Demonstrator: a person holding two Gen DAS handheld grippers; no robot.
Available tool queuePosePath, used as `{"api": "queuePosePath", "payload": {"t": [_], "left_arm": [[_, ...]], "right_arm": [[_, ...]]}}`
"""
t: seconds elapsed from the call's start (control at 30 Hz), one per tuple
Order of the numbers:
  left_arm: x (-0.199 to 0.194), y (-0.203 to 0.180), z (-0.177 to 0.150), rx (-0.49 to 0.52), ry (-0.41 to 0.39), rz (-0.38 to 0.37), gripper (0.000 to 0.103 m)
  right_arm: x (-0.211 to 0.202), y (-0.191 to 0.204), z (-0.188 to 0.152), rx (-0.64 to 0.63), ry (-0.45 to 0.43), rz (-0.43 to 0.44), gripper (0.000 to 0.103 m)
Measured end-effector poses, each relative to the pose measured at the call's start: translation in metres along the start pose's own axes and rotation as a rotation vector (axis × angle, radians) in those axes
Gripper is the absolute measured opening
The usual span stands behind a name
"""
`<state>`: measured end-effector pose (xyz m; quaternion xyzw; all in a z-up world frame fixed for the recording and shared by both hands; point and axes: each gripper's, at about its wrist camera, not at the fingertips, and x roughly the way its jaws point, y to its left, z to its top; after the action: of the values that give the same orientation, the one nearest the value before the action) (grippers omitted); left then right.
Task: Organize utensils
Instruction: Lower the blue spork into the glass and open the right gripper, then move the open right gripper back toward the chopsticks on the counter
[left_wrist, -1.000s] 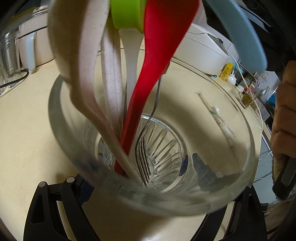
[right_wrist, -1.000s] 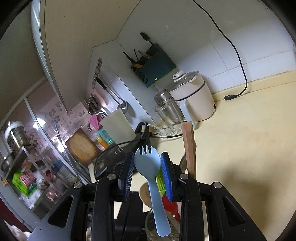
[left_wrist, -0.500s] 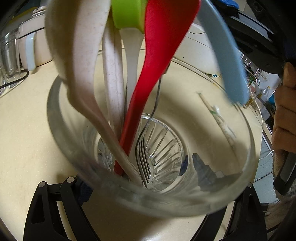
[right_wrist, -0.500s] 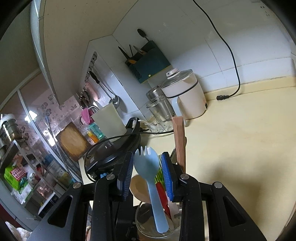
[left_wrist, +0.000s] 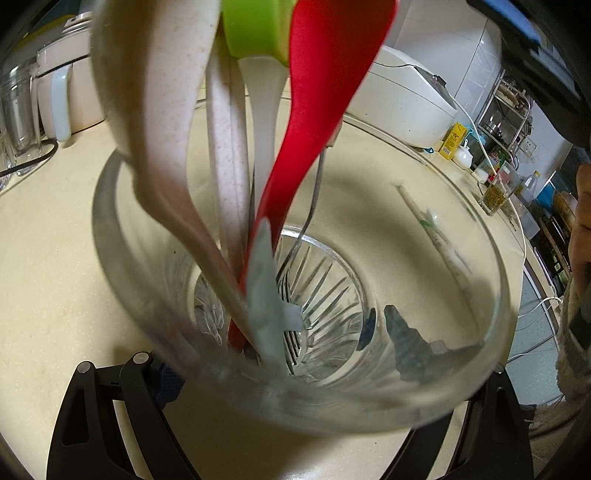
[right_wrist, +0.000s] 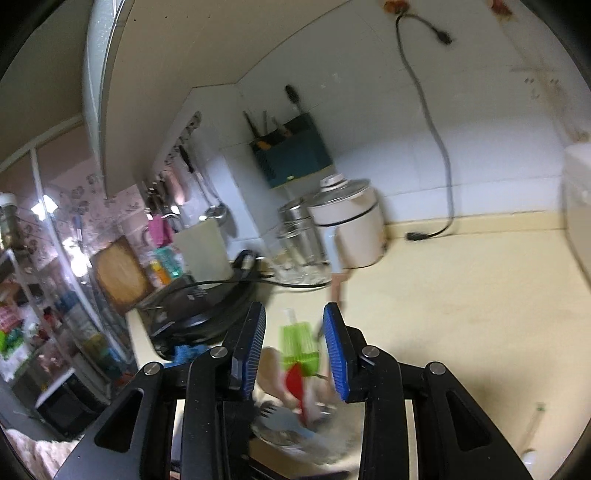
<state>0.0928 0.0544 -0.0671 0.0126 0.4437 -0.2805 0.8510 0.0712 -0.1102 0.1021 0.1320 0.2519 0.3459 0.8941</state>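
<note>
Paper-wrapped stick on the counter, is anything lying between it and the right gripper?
Nothing visible does. The paper-wrapped stick lies alone on bare counter, off to the right of the right gripper, whose jaws are opening, empty.

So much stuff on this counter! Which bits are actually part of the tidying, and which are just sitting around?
Part of the job:
glass cup
red spoon
light blue spork
metal fork
green brush

Just lying about:
rice cooker
white kettle
black cable

Black right gripper (right_wrist: 294, 354), ribbed blue pads (right_wrist: 334, 354), seemingly silver screws.
</note>
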Motion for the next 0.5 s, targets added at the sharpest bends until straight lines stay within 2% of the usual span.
{"api": "queuePosePath", "payload": {"t": [0.2, 0.43, 0.5], "left_arm": [[0.000, 0.000, 0.000, 0.000, 0.000, 0.000, 0.092], [0.000, -0.001, 0.001, 0.006, 0.002, 0.007, 0.092], [0.000, -0.002, 0.001, 0.005, 0.002, 0.006, 0.092]], "right_arm": [[-0.025, -0.034, -0.009, -0.019, 0.003, -0.227, 0.033], [-0.051, -0.107, -0.042, -0.047, 0.031, -0.650, 0.033], [-0.057, -0.131, -0.050, -0.004, 0.045, -0.712, 0.033]]}}
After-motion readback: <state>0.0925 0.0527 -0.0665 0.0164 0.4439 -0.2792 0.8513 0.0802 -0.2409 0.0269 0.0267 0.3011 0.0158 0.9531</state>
